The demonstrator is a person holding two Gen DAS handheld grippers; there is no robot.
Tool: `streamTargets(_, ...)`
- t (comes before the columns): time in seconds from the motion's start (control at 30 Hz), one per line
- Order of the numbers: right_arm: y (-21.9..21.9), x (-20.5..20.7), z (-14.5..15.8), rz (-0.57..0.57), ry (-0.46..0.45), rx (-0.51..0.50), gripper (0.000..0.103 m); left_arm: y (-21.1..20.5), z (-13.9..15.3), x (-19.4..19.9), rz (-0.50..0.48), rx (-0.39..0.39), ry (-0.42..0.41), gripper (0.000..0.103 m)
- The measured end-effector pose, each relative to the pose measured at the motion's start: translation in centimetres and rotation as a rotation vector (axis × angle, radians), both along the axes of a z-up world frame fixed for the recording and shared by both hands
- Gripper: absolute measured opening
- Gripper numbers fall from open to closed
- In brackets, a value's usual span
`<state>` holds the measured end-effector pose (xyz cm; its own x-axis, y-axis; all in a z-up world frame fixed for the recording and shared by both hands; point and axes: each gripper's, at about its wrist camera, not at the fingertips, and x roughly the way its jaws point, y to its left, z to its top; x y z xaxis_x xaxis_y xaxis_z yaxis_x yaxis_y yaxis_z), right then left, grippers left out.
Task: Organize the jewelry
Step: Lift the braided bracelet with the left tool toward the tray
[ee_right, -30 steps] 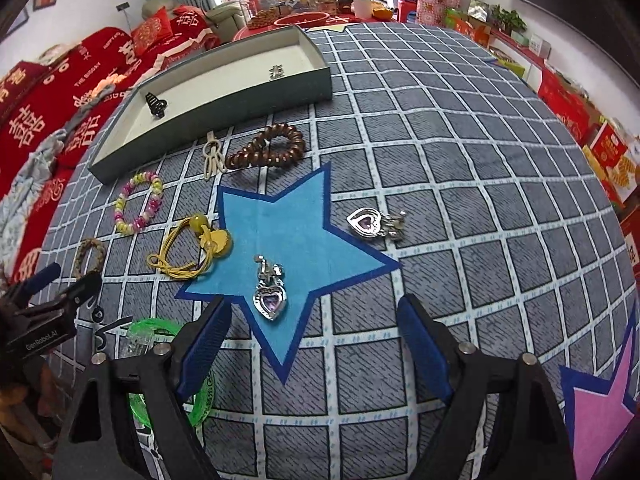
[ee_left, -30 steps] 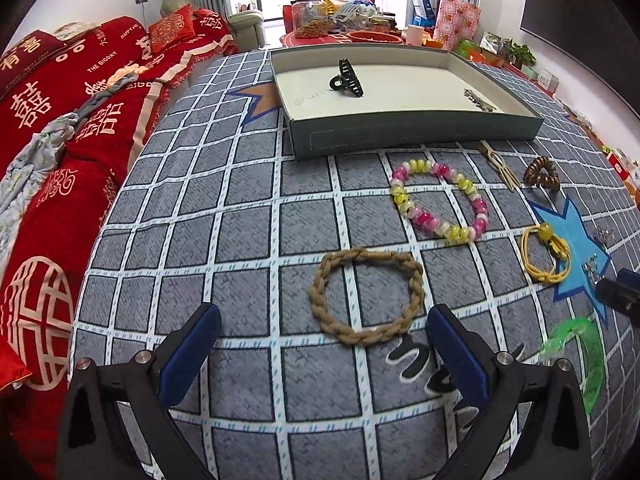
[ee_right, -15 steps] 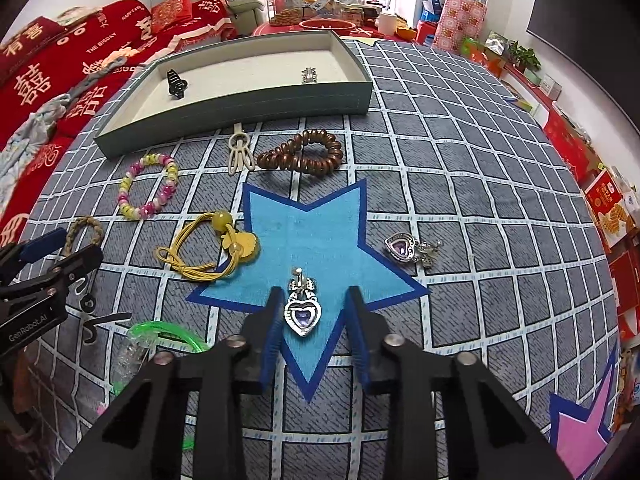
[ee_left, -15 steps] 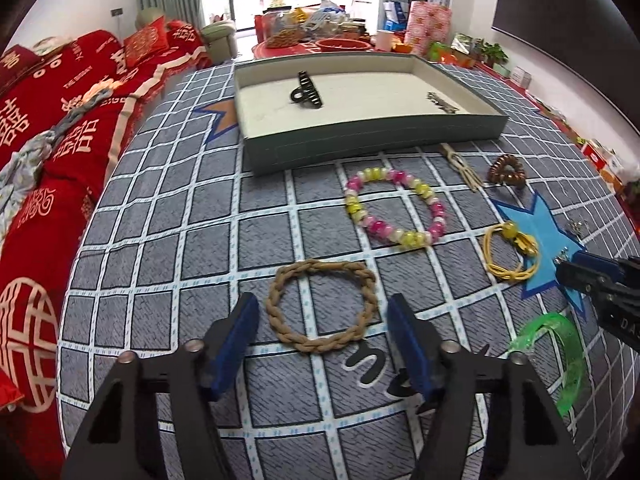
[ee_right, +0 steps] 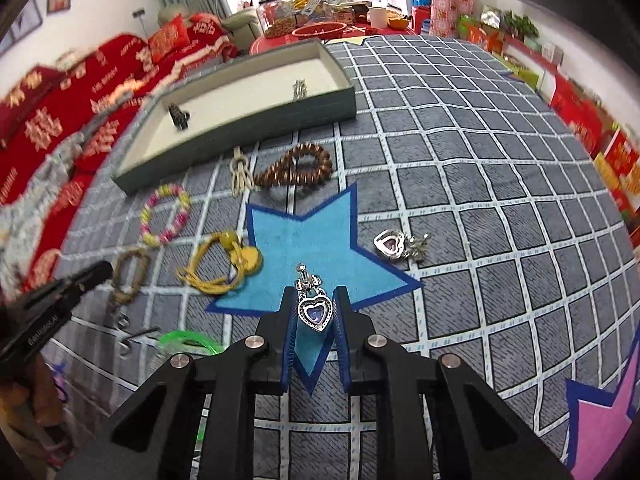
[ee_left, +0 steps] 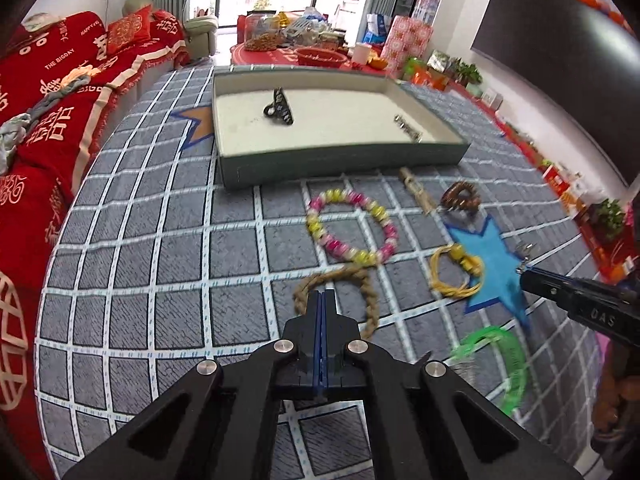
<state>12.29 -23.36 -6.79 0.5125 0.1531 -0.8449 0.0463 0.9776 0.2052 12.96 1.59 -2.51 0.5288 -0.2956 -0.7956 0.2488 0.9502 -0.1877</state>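
Slippage threatens: left gripper (ee_left: pixel 322 300) jaws pinch the braided bracelet (ee_left: pixel 340 280) thinly, right gripper (ee_right: pixel 316 312) jaws barely clamp the heart pendant (ee_right: pixel 315 311).

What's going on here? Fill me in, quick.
A person is sorting jewelry on a patterned table with tongs in each hand. The left tongs are shut on a braided bracelet. The right tongs are closed around a heart pendant. The tray behind holds only a hair clip and a small metal piece; the beaded bracelet and other pieces lie outside it.
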Motion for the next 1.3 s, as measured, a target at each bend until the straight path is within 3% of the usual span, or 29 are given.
streamTargets(0.37,-1.2,1.8,3.1,-0.005,-0.051,0.081,0.019,-0.4,3.8,0.5,-0.036,-0.002,-0.079,0.012)
streamTargets(0.63,-0.5,1.7,2.3,0.018,-0.030,0.110,0.019,-1.3,1.7,-0.2,-0.034,0.171,-0.080,0.013)
streamTargets(0.8,-0.8,1.3,1.8,0.012,-0.021,0.121,0.019,-0.8,0.9,-0.2,-0.018,0.202,-0.080,0.013)
streamTargets(1.03,-1.1,1.0,1.9,0.007,-0.027,0.131,0.019,1.0,0.0,0.6,0.039,0.179,-0.038,0.013)
streamTargets(1.07,-1.1,0.9,1.9,0.008,-0.026,0.133,0.019,1.2,-0.1,0.6,0.041,0.178,-0.035,0.018)
streamTargets(1.1,-1.1,0.9,1.9,0.008,-0.025,0.135,0.019,1.2,-0.1,0.6,0.045,0.183,-0.035,0.037)
streamTargets(1.13,-1.1,0.9,1.9,0.010,-0.024,0.138,0.019,1.3,-0.1,0.6,0.051,0.193,-0.034,0.103)
streamTargets(1.3,-0.7,0.7,2.0,0.015,-0.027,0.141,0.019,0.2,-0.8,1.3,0.031,0.265,-0.122,0.103)
